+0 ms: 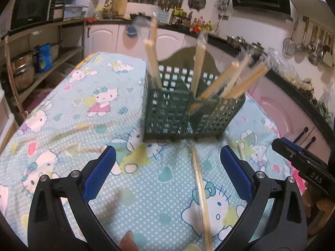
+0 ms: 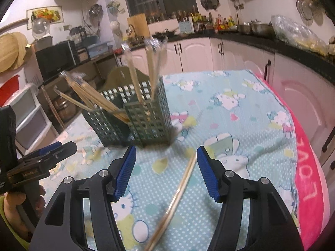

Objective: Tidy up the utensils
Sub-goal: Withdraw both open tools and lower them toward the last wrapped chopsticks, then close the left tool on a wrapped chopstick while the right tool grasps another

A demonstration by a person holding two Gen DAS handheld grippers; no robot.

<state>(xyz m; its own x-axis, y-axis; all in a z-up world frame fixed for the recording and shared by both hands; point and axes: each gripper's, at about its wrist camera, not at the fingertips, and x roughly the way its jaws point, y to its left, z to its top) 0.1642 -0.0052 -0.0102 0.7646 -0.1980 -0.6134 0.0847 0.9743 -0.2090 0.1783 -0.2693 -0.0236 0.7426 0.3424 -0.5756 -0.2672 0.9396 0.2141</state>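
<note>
A dark green perforated utensil holder (image 1: 188,113) stands on the table and also shows in the right wrist view (image 2: 134,119). Several wrapped wooden chopstick pairs (image 1: 228,81) lean out of its compartments, also seen in the right wrist view (image 2: 94,98). One wrapped chopstick pair (image 1: 201,192) lies flat on the cloth in front of the holder, between the open jaws of my right gripper (image 2: 165,163), where it also shows (image 2: 178,192). My left gripper (image 1: 167,163) is open and empty above the cloth. More chopsticks (image 1: 81,146) lie blurred at the left.
The table carries a light blue cartoon-cat cloth (image 1: 83,104) with a pink towel (image 2: 309,167) along its right edge. Kitchen cabinets (image 2: 199,54), a shelf with pots (image 1: 23,69) and a microwave (image 1: 31,6) surround the table.
</note>
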